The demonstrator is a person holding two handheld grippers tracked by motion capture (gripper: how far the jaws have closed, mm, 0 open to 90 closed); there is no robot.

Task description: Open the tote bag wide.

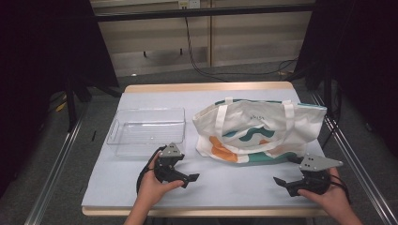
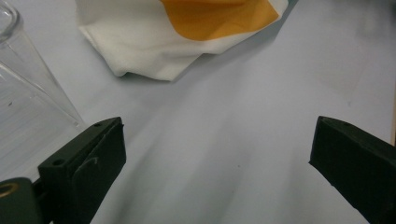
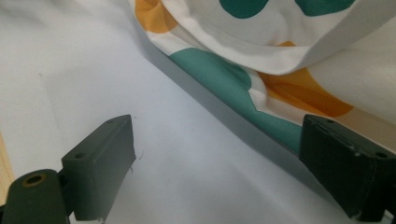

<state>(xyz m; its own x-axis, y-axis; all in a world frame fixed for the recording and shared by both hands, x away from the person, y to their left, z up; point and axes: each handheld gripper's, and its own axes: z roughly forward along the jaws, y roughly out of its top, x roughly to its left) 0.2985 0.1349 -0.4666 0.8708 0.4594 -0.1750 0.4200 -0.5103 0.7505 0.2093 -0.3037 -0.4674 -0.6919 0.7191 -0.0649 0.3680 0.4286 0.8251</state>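
The work stands at its outset, as far as the pictures allow a judgement; nothing has been gripped and nothing looks displaced. The tote bag (image 1: 259,131) lies flat on the tabletop (image 1: 112,180), right of centre, its handles toward the far side; whether anything is inside it cannot be told. The clear tray (image 1: 146,130) sits just left of the bag, apart from it, and holds nothing visible.

The left tool (image 1: 187,178) rests low at the near edge, close to the near right corner of the tray; the left gripper view shows its jaws spread wide with only bare tabletop between them, the corner of the bag (image 2: 154,51) ahead and the tray wall (image 2: 28,93) at the side. The right tool (image 1: 281,183) lies near the right front corner of the tabletop, near the bag's near edge; the right gripper view shows its jaws likewise wide apart and empty, with the bag's printed edge (image 3: 224,74) ahead, not touched.

Judged remaining: the approach to the bag, the grip on it, and whatever transfer involves the tray; none of these steps is yet done.
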